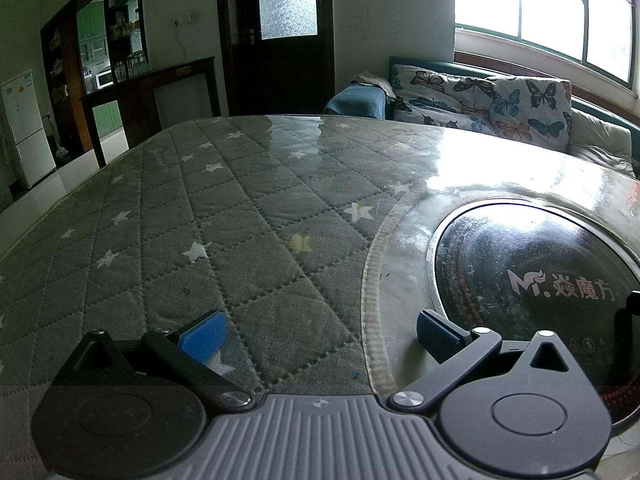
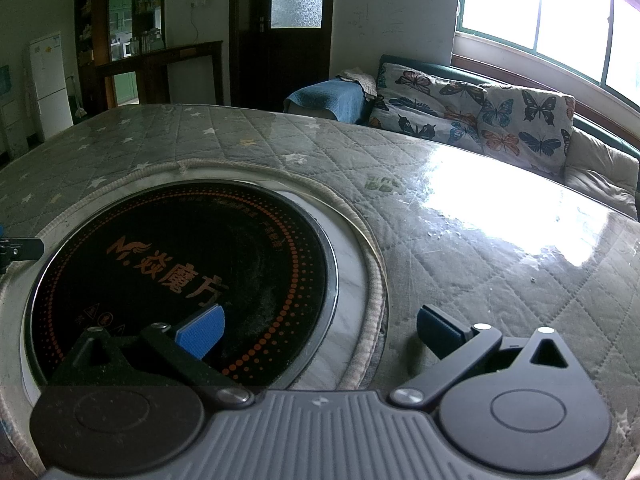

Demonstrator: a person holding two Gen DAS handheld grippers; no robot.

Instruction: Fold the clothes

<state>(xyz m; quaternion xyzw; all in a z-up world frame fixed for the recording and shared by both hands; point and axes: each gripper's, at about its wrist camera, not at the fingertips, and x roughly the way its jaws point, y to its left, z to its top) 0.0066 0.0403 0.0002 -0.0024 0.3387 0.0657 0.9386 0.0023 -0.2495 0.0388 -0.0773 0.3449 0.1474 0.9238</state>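
Note:
No garment shows in either view. My left gripper (image 1: pixel 320 334) is open and empty, low over the grey quilted star-pattern table cover (image 1: pixel 200 208). Its blue pads stand wide apart. My right gripper (image 2: pixel 320 332) is open and empty too, over the edge of the round black cooktop (image 2: pixel 180 272) set in the table. A part of the left gripper (image 2: pixel 20 250) shows at the far left of the right wrist view. A part of the right gripper (image 1: pixel 630 320) shows at the right edge of the left wrist view.
The cooktop (image 1: pixel 532 276) sits in a round cut-out of the cover, under a glossy clear sheet. A sofa with butterfly cushions (image 1: pixel 480 100) stands behind the table under a window. A dark door (image 1: pixel 280 40), shelves and a white fridge (image 1: pixel 20 128) are farther back.

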